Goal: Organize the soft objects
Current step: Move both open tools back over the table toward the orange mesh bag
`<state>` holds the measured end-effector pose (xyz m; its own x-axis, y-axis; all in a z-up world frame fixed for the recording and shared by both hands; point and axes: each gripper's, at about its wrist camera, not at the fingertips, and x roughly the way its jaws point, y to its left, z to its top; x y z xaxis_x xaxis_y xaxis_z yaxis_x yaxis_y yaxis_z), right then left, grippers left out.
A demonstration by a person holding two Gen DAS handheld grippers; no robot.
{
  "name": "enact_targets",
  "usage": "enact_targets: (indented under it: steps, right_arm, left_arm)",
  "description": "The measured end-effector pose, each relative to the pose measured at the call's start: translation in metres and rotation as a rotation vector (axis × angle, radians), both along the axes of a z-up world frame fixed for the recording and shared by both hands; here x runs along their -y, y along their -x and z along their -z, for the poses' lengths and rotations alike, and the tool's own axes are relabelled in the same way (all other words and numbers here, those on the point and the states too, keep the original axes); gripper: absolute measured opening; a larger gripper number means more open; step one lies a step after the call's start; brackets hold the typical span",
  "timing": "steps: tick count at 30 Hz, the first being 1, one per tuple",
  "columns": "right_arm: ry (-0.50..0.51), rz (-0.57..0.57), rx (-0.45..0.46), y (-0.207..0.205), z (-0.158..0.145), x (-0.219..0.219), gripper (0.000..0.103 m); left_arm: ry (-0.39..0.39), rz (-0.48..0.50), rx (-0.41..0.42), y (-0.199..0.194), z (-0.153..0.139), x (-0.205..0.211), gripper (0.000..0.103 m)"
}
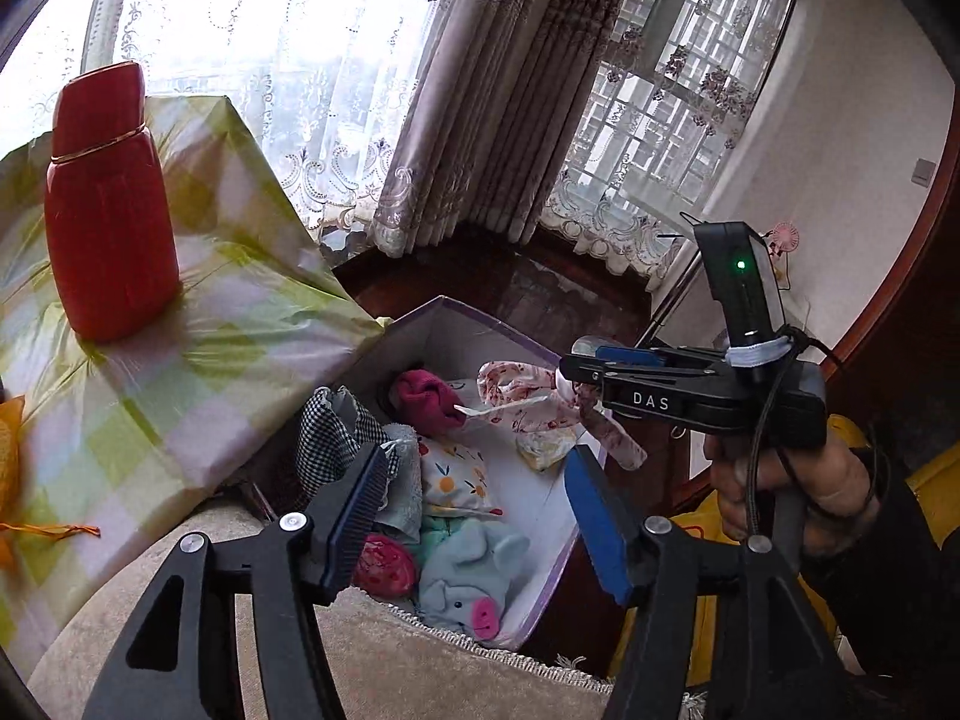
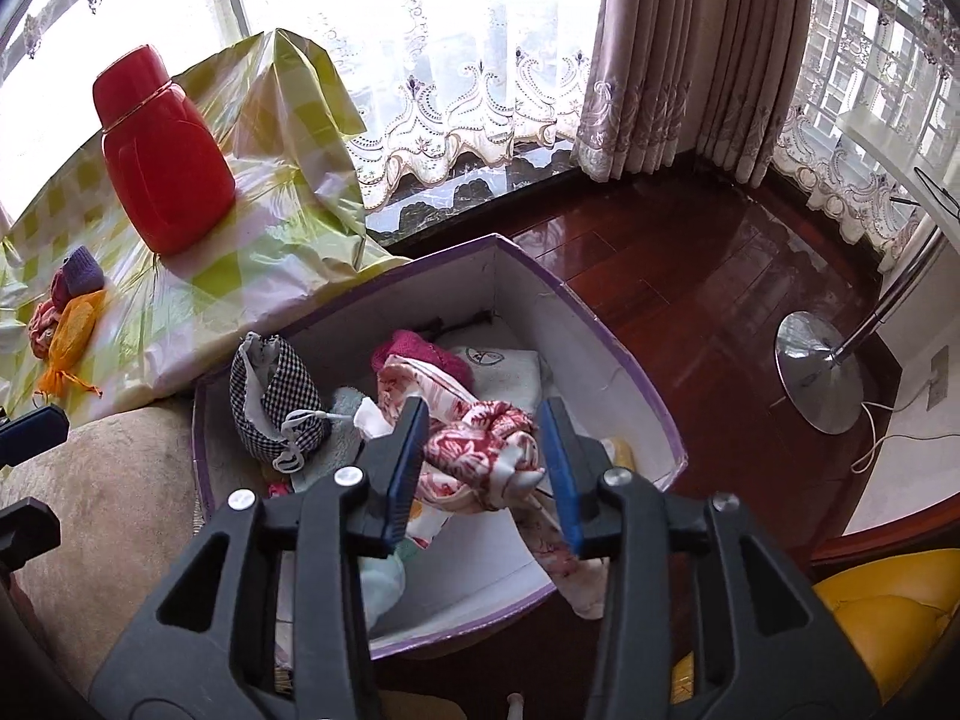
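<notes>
Right wrist view: right gripper (image 2: 483,456) jaws wide around floral cloth (image 2: 480,438); left gripper (image 1: 480,504) jaws wide.

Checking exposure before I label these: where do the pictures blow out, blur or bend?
Left wrist view: window overexposed behind the red bottle, orange pouch blurred at the edge. Right wrist view: window blown white, glare on the wooden floor, box rim bowed by fisheye.

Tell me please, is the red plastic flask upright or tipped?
Upright: the red plastic flask stands on its base on the checked green tablecloth, cap on top.
</notes>
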<state>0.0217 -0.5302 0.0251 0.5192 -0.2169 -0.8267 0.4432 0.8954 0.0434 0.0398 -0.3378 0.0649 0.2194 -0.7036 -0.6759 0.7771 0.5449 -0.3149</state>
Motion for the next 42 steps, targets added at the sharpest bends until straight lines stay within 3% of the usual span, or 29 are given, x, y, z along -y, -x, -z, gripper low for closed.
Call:
enact_targets:
  steps: [16,28,42]
  right_arm:
    - [-0.028,-0.09,0.006,-0.021,0.001,-0.031,0.047]
    - [-0.089,-0.295,0.032,-0.064,0.006,-0.114,0.049]
    - [-0.079,-0.475,0.06,-0.117,0.0,-0.214,0.049]
  left_arm:
    - [0.026,-0.123,-0.01,-0.016,-0.002,-0.028,0.063]
    - [0.015,-0.39,-0.042,-0.052,0.003,-0.104,0.063]
    - [-0.02,-0.679,-0.032,-0.082,0.012,-0.208,0.062]
